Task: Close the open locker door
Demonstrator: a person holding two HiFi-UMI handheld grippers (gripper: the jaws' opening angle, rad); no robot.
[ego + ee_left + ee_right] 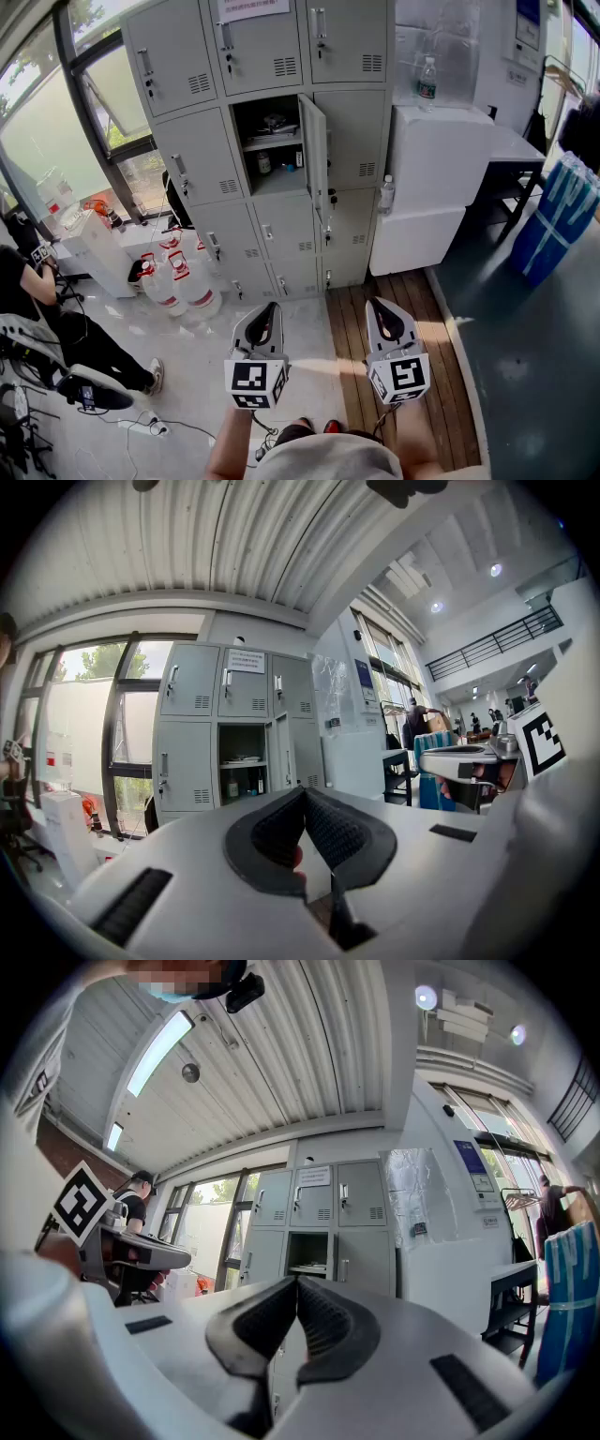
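A bank of grey lockers (272,56) stands ahead against the wall. One middle compartment (270,141) is open, with small items on its shelf. Its door (315,155) swings out toward me, hinged on the right side. My left gripper (265,317) and right gripper (384,311) hover side by side over the floor, well short of the lockers and pointing at them. Both are shut with nothing between the pads. The left gripper view shows the open compartment (242,772) and its door (279,752) just above the jaws. The right gripper view shows that compartment (309,1252) too.
Water jugs (192,281) stand on the floor left of the lockers. A white cabinet (436,178) with a bottle (427,80) on top sits to the right. Blue packs (562,220) lie far right. A seated person (28,291) and floor cables (141,427) are at the left.
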